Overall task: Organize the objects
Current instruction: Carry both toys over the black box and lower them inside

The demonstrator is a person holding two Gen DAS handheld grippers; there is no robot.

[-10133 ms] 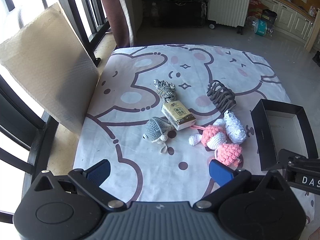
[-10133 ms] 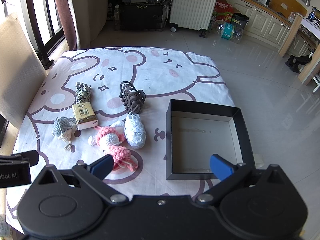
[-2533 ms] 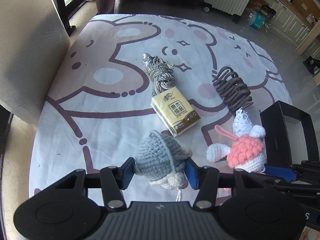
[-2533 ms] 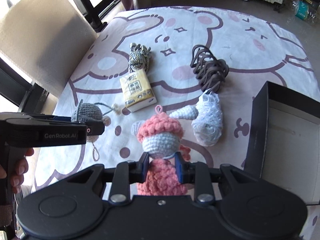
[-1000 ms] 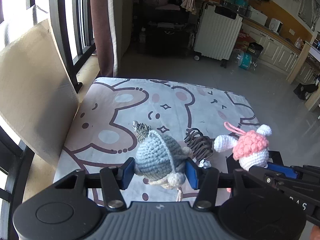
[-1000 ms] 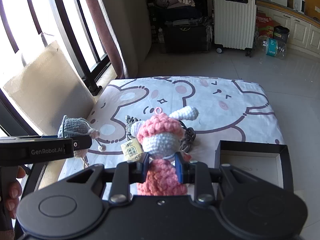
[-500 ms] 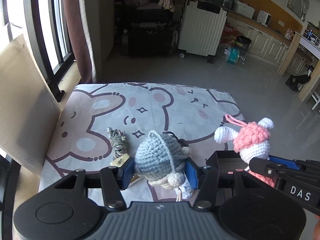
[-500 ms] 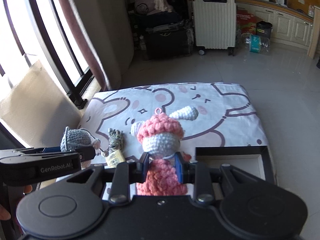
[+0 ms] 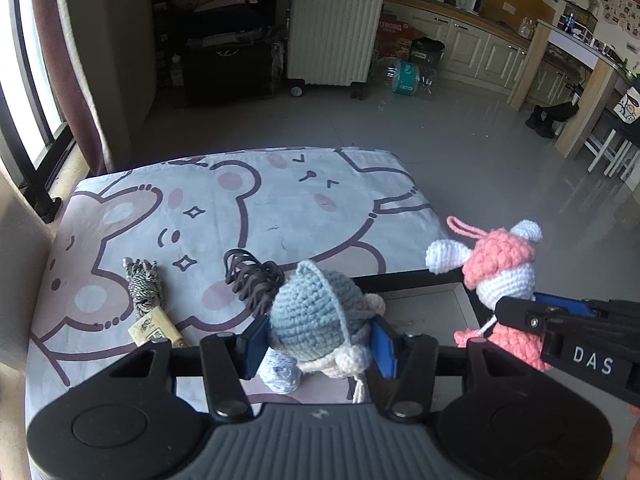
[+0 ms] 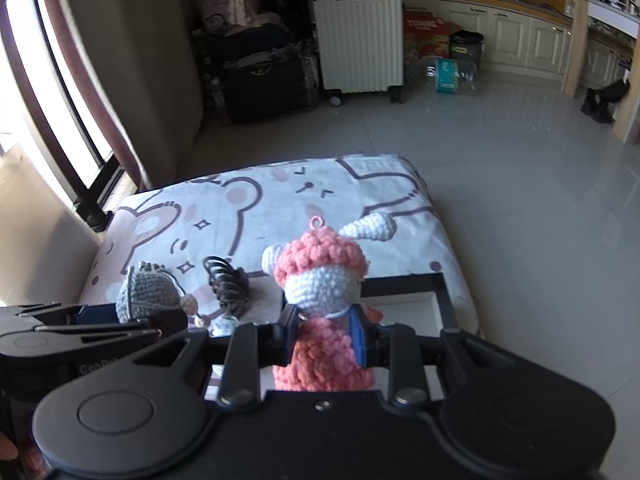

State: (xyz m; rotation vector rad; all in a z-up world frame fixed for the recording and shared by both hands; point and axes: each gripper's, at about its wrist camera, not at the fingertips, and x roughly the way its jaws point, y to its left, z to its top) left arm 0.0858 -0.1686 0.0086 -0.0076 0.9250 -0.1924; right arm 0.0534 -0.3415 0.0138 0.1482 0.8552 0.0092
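Clamped between the left tongs [image 9: 318, 342], a grey crocheted toy [image 9: 316, 316] is held; a pink crocheted doll [image 10: 324, 300] is gripped by the right tongs [image 10: 324, 338], with the black box [image 9: 420, 280] just beyond both.

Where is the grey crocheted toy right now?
The grey crocheted toy is clamped in the left tool, held up over the near-left part of the black box, with the pink crocheted doll to its right.

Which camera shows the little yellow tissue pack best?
The left wrist view: the yellow tissue pack lies on the bear-print cloth beside the striped cord bundle, partly cut off by the gripper. The right wrist view hides it entirely.
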